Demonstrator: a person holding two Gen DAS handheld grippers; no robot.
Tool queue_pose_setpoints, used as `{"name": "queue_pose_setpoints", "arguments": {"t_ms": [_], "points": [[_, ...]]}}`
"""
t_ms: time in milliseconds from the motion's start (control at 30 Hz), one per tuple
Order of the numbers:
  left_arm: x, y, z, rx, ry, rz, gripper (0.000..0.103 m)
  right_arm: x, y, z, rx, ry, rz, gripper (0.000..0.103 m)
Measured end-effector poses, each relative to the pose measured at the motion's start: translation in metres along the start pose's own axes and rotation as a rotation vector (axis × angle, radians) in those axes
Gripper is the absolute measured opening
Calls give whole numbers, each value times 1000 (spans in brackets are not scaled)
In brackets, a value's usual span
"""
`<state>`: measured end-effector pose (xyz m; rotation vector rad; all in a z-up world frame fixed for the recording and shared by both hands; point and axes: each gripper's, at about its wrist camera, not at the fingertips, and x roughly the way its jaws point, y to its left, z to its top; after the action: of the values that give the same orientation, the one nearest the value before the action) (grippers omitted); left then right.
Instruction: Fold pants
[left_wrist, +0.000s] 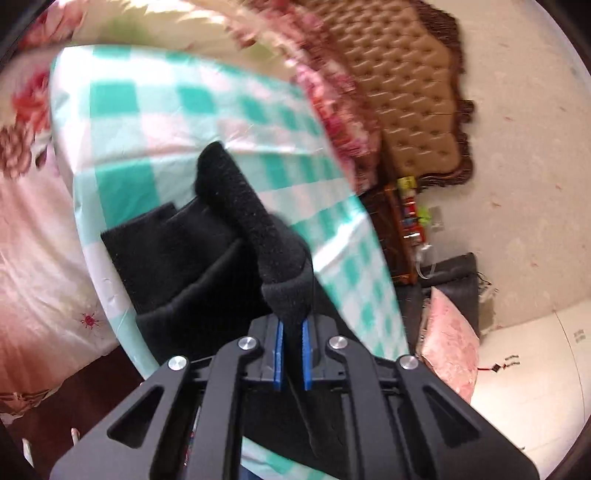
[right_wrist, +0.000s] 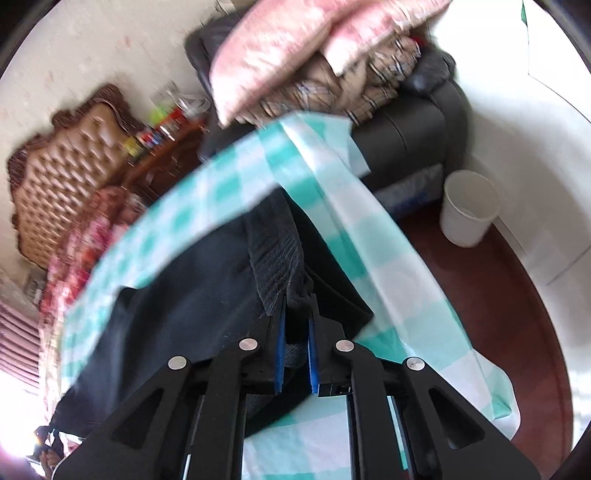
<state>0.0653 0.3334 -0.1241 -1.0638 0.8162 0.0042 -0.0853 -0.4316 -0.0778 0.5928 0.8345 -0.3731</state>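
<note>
The black pants (left_wrist: 192, 258) lie on a table covered by a teal and white checked cloth (left_wrist: 147, 122). My left gripper (left_wrist: 291, 317) is shut on a rolled black edge of the pants, which rises from the jaws toward the cloth. In the right wrist view my right gripper (right_wrist: 295, 310) is shut on a gathered, ribbed part of the pants (right_wrist: 273, 258). The rest of the dark fabric (right_wrist: 177, 306) spreads to the left over the checked cloth (right_wrist: 373, 236).
A floral bed cover (left_wrist: 33, 236) and a tufted brown headboard (left_wrist: 406, 92) lie behind the table. A pink pillow (right_wrist: 295, 44) rests on a dark armchair (right_wrist: 417, 125). A white bucket (right_wrist: 469, 206) stands on the dark red floor at right.
</note>
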Motion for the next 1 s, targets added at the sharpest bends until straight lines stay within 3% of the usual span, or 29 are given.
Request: {"name": "queue_pose_setpoints", "arguments": {"t_ms": [100, 200, 300, 533, 767, 933, 1000], "points": [[0, 6, -8, 23, 3, 46, 7, 9, -2, -1, -7, 13, -38, 9], [14, 49, -14, -85, 56, 86, 7, 31, -15, -10, 14, 67, -78, 9], [18, 69, -16, -114, 71, 96, 7, 30, -21, -11, 30, 78, -67, 9], [-14, 39, -15, -68, 17, 31, 7, 0, -13, -1, 19, 34, -25, 8], [10, 79, -18, -176, 70, 96, 7, 27, -32, -13, 67, 97, -66, 8], [-19, 34, -9, -59, 7, 46, 7, -3, -14, -1, 18, 42, -27, 8], [-16, 37, -8, -60, 7, 58, 7, 1, -18, -2, 24, 47, -41, 8]]}}
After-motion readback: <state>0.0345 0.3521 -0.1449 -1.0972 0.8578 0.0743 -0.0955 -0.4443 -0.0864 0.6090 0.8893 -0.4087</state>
